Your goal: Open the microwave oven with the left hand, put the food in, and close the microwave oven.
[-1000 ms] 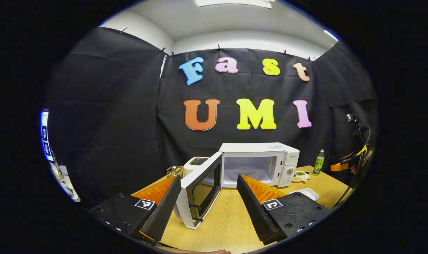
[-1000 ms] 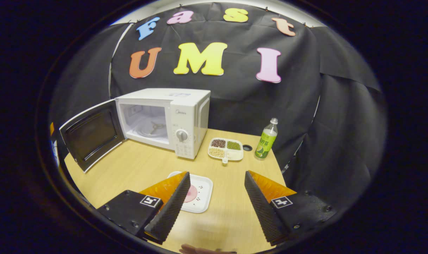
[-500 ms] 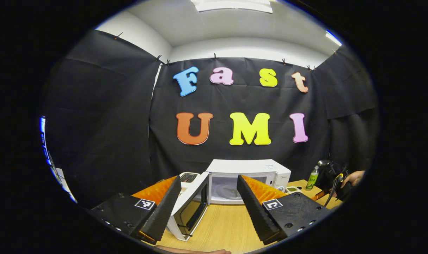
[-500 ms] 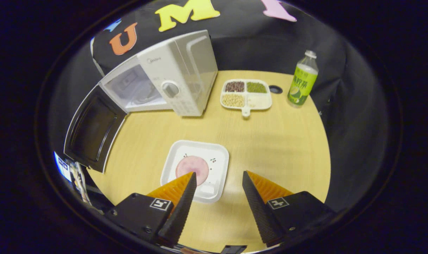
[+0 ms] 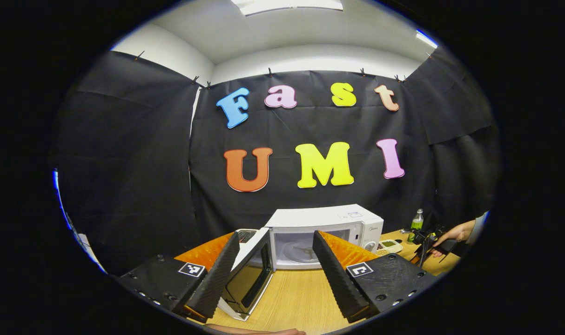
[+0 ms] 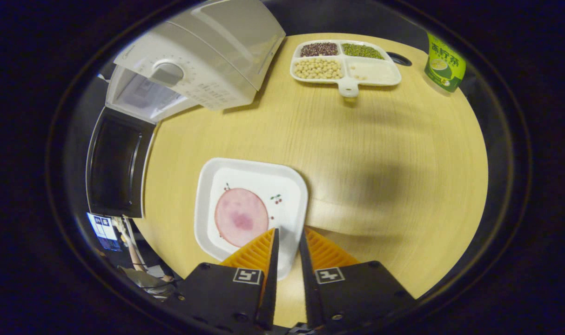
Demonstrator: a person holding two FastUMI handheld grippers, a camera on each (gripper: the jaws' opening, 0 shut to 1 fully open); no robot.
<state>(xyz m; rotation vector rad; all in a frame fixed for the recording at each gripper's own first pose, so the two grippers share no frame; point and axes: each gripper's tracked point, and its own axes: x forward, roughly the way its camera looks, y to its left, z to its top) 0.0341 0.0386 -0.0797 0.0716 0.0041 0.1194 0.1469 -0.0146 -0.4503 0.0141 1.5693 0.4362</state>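
Observation:
The white microwave (image 5: 326,223) stands at the back of the wooden table with its door (image 5: 250,274) swung wide to the left and its cavity bare. My left gripper (image 5: 276,233) hangs open in front of it, holding nothing. In the right gripper view I look down on a white square plate (image 6: 264,181) carrying a round pink slice of ham (image 6: 240,216). My right gripper (image 6: 288,231) has its fingers drawn close together over the plate's near right rim. The microwave (image 6: 208,60) and its dark door (image 6: 117,167) lie up and to the left. A hand (image 5: 454,231) holds the right gripper (image 5: 424,238) low over the table.
A divided dish of beans (image 6: 345,70) and a green bottle (image 6: 443,60) stand to the right of the microwave. A white toaster (image 5: 246,235) sits behind the open door. Bare table (image 6: 380,153) stretches between plate and microwave.
My right gripper tipped down, dropped onto the plate and closed its fingers on the near rim. The left gripper drew back a little from the open microwave.

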